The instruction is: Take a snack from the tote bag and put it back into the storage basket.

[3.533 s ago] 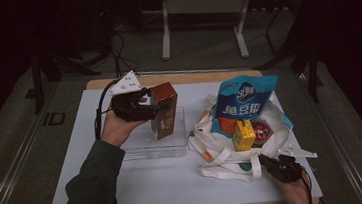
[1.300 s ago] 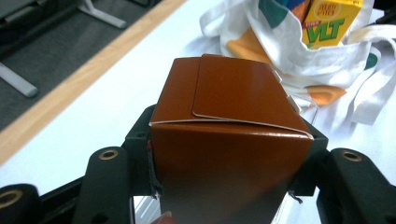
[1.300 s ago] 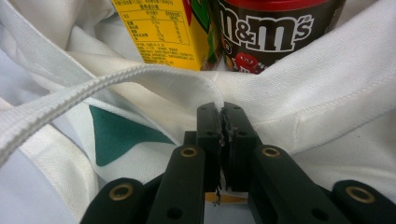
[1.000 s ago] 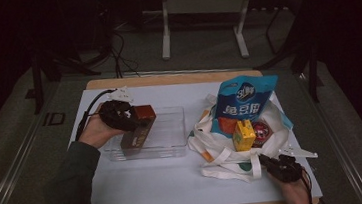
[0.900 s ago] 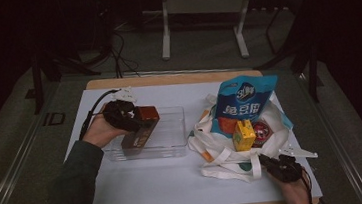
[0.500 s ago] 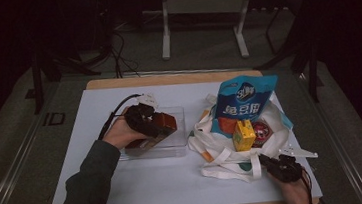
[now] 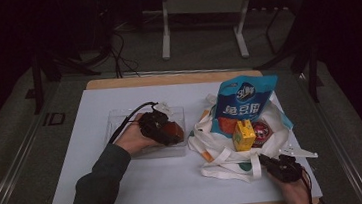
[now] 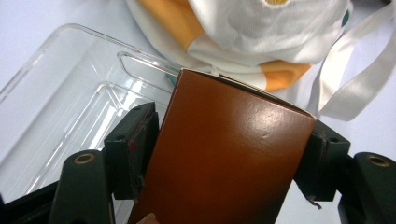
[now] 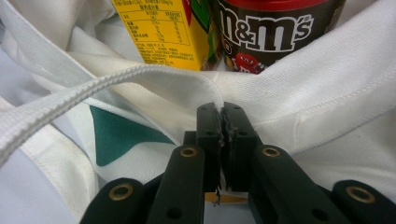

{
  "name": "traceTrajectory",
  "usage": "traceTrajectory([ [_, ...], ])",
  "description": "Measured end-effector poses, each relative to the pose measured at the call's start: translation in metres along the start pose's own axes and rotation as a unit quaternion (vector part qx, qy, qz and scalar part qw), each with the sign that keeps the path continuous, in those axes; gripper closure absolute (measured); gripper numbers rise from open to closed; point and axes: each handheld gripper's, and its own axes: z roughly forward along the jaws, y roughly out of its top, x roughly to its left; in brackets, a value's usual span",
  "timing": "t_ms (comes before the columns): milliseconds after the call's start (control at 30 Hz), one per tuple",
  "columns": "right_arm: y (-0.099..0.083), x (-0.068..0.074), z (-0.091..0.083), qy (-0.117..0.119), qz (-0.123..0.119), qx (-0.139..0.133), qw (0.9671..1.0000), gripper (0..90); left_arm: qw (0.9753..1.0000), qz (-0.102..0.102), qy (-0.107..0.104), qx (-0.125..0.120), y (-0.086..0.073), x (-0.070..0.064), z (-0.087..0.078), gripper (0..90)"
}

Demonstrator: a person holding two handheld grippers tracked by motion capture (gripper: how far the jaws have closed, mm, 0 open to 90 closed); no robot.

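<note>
A glossy brown box (image 7: 174,131) (image 8: 224,158) is clamped between the pads of my left gripper (image 7: 164,128) (image 8: 231,149), lying tilted over the right end of a clear plastic tray (image 7: 118,121) (image 8: 70,93). Just past it is a white tote bag (image 7: 224,154) (image 8: 261,28) with orange trim. The bag holds a blue snack packet (image 7: 242,103), a yellow juice carton (image 7: 243,135) (image 9: 163,28) and a dark M&M's tub (image 7: 261,132) (image 9: 275,28). At the bag's near edge, my right gripper (image 7: 275,165) (image 9: 222,121) has its jaws pressed together on the white fabric (image 9: 327,93).
The bag's straps (image 7: 294,152) (image 9: 93,88) trail loose over the white tabletop (image 7: 74,157). A metal stand (image 7: 200,9) is on the dark floor beyond the table's wooden far edge (image 7: 166,78).
My left gripper carried the brown box from the tray's left side, low and rightward, to the tray's right end beside the bag. The right gripper has stayed put.
</note>
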Motion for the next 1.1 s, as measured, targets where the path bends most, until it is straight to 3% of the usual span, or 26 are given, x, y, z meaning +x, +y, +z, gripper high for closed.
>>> traceTrajectory([
  [367, 0.000, 0.000, 0.000, 0.000, 0.000, 0.000, 1.0000, 86.5, 0.9999, -0.008, -0.001, 0.012, 0.000, -0.002, 0.008, 28.5],
  [700, 0.000, 0.000, 0.000, -0.001, 0.000, 0.000, 1.0000, 86.3, 0.9995, -0.001, 0.015, -0.027, 0.003, -0.010, 0.000, 31.5],
  [800, 0.000, 0.000, 0.000, 0.000, 0.000, 0.000, 1.0000, 86.1, 0.9988, 0.002, 0.028, -0.039, 0.005, -0.013, -0.002, 32.0],
  [900, 0.000, 0.000, 0.000, 0.001, 0.000, 0.000, 1.0000, 85.9, 0.9979, 0.000, 0.040, -0.050, 0.006, -0.015, -0.003, 32.1],
  [967, 0.000, 0.000, 0.000, 0.001, 0.000, -0.001, 1.0000, 85.9, 0.9962, -0.009, 0.052, -0.070, 0.009, -0.020, -0.002, 33.9],
  [1100, 0.000, 0.000, 0.000, 0.001, 0.000, -0.001, 1.0000, 85.9, 0.9944, -0.003, 0.063, -0.085, 0.015, -0.024, 0.000, 34.4],
])
